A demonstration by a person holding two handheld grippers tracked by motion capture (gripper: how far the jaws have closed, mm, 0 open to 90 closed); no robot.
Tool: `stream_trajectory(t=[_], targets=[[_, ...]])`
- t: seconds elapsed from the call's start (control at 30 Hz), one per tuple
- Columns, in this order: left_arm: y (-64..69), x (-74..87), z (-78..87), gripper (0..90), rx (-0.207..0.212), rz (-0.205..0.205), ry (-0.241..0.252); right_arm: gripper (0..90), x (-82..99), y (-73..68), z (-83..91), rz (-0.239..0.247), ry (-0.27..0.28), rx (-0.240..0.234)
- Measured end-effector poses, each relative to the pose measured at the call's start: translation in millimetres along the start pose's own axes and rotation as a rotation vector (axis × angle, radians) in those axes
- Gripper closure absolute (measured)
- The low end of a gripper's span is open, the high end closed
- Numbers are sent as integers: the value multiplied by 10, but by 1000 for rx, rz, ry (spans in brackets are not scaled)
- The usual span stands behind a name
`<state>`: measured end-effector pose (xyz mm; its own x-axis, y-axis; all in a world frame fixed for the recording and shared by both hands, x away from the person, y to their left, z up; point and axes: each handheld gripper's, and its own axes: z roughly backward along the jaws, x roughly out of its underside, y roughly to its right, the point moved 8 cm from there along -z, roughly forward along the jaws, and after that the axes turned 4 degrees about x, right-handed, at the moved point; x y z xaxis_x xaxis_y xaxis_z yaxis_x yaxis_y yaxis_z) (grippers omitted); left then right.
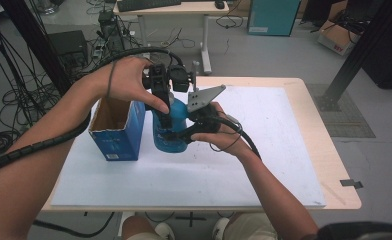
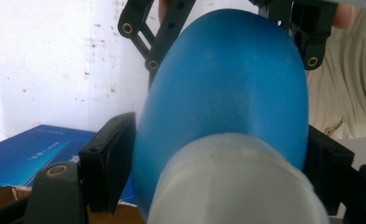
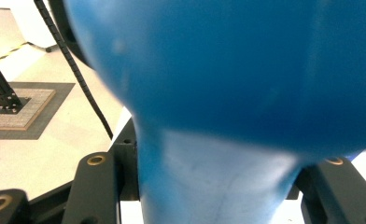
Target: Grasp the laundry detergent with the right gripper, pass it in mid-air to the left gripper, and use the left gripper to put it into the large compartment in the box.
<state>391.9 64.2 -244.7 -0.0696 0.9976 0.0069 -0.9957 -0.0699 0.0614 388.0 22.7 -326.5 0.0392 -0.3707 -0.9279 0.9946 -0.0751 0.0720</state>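
A blue bottle (image 1: 170, 131) with a white cap (image 2: 237, 186) stands on the white board (image 1: 264, 150). My left gripper (image 1: 165, 107) comes down on it from above, its jaws shut on the bottle (image 2: 228, 84) just below the cap. From the right side, my right gripper (image 1: 181, 132) is shut on the bottle's narrower part (image 3: 214, 182), with a black jaw pressed against each side. In the left gripper view the right gripper's jaws reach round the bottle's far end. An open blue carton (image 1: 118, 131) stands touching or nearly touching the bottle's left side.
The board lies on a wooden table (image 1: 329, 165) with bare board to the right and front. On the floor at the left are cables (image 1: 14, 100). A desk (image 1: 174, 15) stands behind, and a black frame post (image 1: 356, 55) at the right.
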Motion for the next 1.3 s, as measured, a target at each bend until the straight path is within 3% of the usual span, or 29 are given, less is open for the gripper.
stream_trajectory(t=[0.1,0.37,1.13,1.3], targets=[[-10,0,-11,287,-13,-2,5,432,4,-4,-5,1,-2,-2],[8,1,-7,344,6,-5,7,432,9,-5,-12,2,-2,-6],[35,-13,-10,351,0,-21,0,434,6,-29,-5,6,1,-10],[55,4,6,355,-3,-9,-27,434,-1,-54,-2,-1,3,-25]])
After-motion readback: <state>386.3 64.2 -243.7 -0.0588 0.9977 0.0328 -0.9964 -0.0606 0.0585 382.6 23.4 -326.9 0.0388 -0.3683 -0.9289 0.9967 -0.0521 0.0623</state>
